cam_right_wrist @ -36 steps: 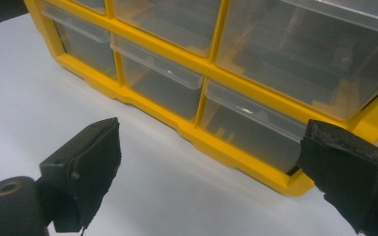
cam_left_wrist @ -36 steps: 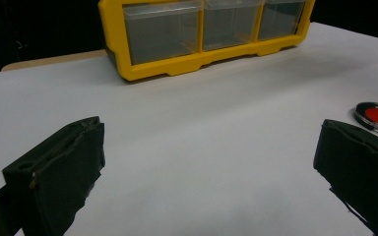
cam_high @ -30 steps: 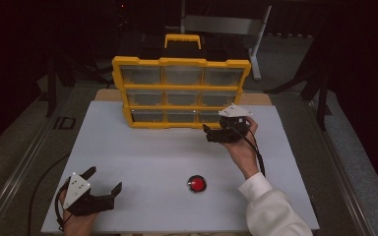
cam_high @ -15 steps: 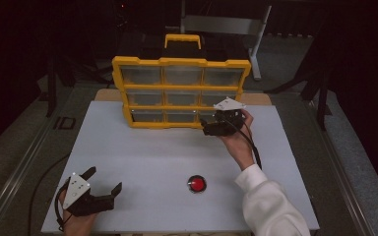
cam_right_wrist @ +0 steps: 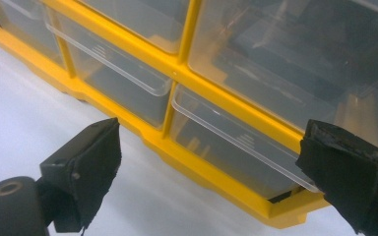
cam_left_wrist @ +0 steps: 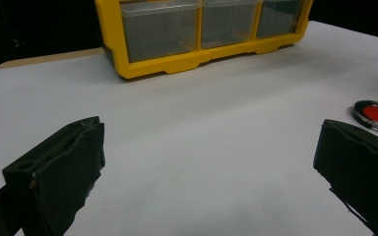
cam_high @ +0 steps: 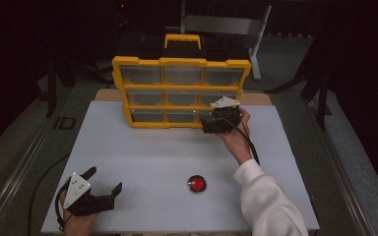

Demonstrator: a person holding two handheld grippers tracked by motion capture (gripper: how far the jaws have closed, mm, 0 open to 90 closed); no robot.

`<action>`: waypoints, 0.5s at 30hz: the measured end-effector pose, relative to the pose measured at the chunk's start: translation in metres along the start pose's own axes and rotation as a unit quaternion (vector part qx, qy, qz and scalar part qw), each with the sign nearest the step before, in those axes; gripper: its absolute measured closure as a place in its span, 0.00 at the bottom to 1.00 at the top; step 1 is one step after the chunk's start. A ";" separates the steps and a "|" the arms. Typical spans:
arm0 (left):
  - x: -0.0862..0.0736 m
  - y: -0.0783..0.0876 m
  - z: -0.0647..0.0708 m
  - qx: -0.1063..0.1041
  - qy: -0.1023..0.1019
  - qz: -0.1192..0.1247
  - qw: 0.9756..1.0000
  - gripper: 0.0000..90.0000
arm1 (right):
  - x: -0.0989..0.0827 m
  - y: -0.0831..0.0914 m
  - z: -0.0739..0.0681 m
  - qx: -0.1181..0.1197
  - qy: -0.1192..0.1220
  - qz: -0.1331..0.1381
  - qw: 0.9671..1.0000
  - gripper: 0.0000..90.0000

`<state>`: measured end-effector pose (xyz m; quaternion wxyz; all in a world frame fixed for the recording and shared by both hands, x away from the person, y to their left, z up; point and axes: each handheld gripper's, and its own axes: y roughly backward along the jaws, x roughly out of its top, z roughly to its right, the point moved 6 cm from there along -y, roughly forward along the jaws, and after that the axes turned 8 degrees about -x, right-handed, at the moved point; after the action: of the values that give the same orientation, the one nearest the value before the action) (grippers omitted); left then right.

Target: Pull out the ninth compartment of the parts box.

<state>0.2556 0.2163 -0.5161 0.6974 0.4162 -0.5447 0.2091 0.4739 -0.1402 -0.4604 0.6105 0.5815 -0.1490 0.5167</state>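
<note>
Drawer, bottom-right one of the yellow organizer, is sitting just in front of the right gripper, which is hovering at the cabinet's lower right corner w/ jaws spread wide and gripping nothing. In the right gripper view the jaws are framing that clear drawer; its lip is running between them, not touched. Drawer is looking closed, flush w/ the yellow frame. Contents: can't tell, the plastic is reflecting and showing dark inside, no obvious items.

Organizer is standing upright at the far edge of the white table, 3 rows x 3 cols of see-through drawers, black body behind and a yellow carry handle on top. Middle bottom drawer is sitting left of the target in the right gripper view, also closed, nothing clearly inside. Upper drawers are looking the same, transparent and dim.

Left gripper is resting low at the near-left of the table, well apart from the organizer, jaws open wide, holding nothing. Its own view is showing bare table between the jaws, organizer's bottom row far ahead.

Red button w/ a dark ring is lying on the table near the front, between the two arms, untouched; it's also showing at the right edge in the left gripper view.
</note>
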 end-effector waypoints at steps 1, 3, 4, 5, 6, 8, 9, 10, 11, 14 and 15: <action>0.000 0.000 0.000 0.000 0.001 -0.001 1.000 0.00 | 0.000 -0.001 0.000 -0.002 0.003 -0.003 1.000 0.10; 0.000 0.000 0.000 0.000 0.001 0.000 1.000 0.00 | 0.000 -0.004 0.001 -0.010 0.011 -0.014 1.000 0.10; 0.000 0.000 0.000 -0.001 -0.001 0.001 1.000 0.00 | 0.001 -0.006 0.001 -0.010 0.013 -0.018 1.000 0.10; 0.000 0.000 0.000 0.000 -0.001 0.001 1.000 0.00 | 0.002 -0.007 0.002 -0.013 0.016 -0.018 1.000 0.10; 0.000 0.000 0.000 0.000 -0.001 0.001 1.000 0.00 | 0.003 -0.008 0.003 -0.016 0.022 -0.020 0.999 0.10; 0.000 0.001 0.000 0.001 0.001 0.001 1.000 0.00 | 0.004 -0.010 0.003 -0.022 0.028 -0.026 0.999 0.10; 0.000 0.001 0.000 0.001 0.001 0.001 1.000 0.00 | 0.005 -0.011 0.003 -0.024 0.033 -0.028 0.999 0.10; 0.000 0.001 0.000 0.001 0.000 0.001 1.000 0.00 | 0.005 -0.012 0.004 -0.026 0.037 -0.029 0.999 0.10; 0.000 0.001 0.000 0.001 0.000 0.001 1.000 0.00 | 0.005 -0.013 0.003 -0.028 0.041 -0.031 0.998 0.10; 0.000 0.001 -0.001 0.000 0.001 0.002 1.000 0.00 | 0.005 -0.015 0.002 -0.036 0.056 -0.036 0.997 0.10; 0.000 0.001 -0.001 0.000 0.001 0.002 1.000 0.00 | 0.005 -0.016 0.002 -0.037 0.063 -0.038 0.997 0.10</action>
<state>0.2553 0.2177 -0.5157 0.6972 0.4154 -0.5449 0.2108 0.4895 -0.1358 -0.4647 0.6590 0.5299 -0.1076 0.5228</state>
